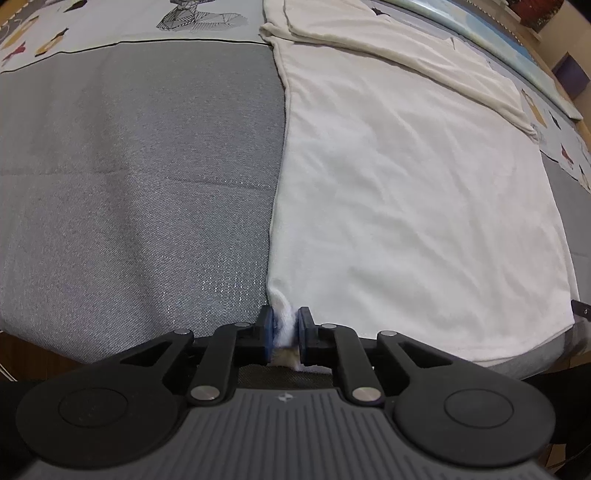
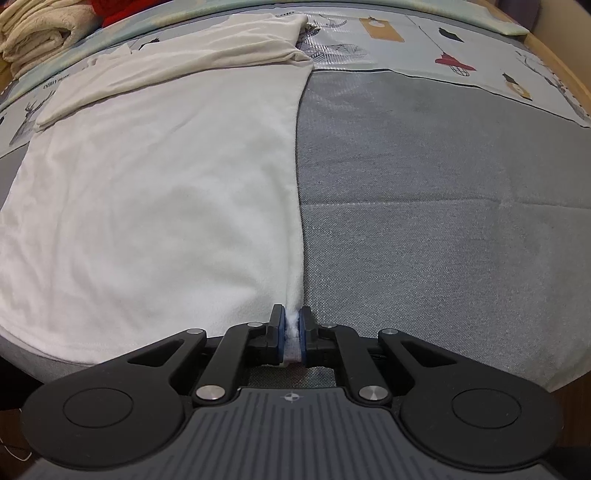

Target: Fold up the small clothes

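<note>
White cotton shirt [image 1: 406, 206] is spread flat on the grey bedspread [image 1: 140, 177], sleeves folded across the far end. From the left wrist camera we've got the left gripper [image 1: 285, 328] pinched on the shirt's near left corner, cloth bunched between the blue pads. Patterned bedding [image 1: 110, 22] runs along the far side. Over on the right wrist camera, the right gripper [image 2: 292, 328] is clamped on the near right corner of the shirt [image 2: 166, 192]. Nothing's blocking it, just a pile of cream towels [image 2: 33, 33] far left and bare grey cover [image 2: 443, 203] to the right.
</note>
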The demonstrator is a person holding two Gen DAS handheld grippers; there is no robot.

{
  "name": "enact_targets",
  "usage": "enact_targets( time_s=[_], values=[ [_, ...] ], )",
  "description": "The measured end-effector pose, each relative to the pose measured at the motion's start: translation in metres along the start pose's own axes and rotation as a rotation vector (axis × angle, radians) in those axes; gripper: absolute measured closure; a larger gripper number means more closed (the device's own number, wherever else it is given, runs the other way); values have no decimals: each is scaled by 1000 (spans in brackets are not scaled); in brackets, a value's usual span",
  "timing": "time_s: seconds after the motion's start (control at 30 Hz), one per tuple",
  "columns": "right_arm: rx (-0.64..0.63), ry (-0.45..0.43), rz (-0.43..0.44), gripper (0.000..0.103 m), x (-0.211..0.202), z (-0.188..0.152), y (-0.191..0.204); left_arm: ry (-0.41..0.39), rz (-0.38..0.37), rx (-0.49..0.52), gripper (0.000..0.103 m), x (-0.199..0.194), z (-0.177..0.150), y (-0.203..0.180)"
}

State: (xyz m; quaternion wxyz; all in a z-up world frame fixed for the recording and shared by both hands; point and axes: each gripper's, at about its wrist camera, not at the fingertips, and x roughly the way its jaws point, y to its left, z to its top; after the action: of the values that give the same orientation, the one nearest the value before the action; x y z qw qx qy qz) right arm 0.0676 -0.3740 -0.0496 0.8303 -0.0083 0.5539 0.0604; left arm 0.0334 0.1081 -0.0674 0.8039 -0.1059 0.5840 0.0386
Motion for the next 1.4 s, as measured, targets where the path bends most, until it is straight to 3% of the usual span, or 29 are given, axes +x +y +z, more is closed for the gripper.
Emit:
enact_targets(
  time_s=[1.4],
  values=[
    [3,-24,1,96,-3,1,1,-35,-30,34,93,-10,-3,-4]
  ],
)
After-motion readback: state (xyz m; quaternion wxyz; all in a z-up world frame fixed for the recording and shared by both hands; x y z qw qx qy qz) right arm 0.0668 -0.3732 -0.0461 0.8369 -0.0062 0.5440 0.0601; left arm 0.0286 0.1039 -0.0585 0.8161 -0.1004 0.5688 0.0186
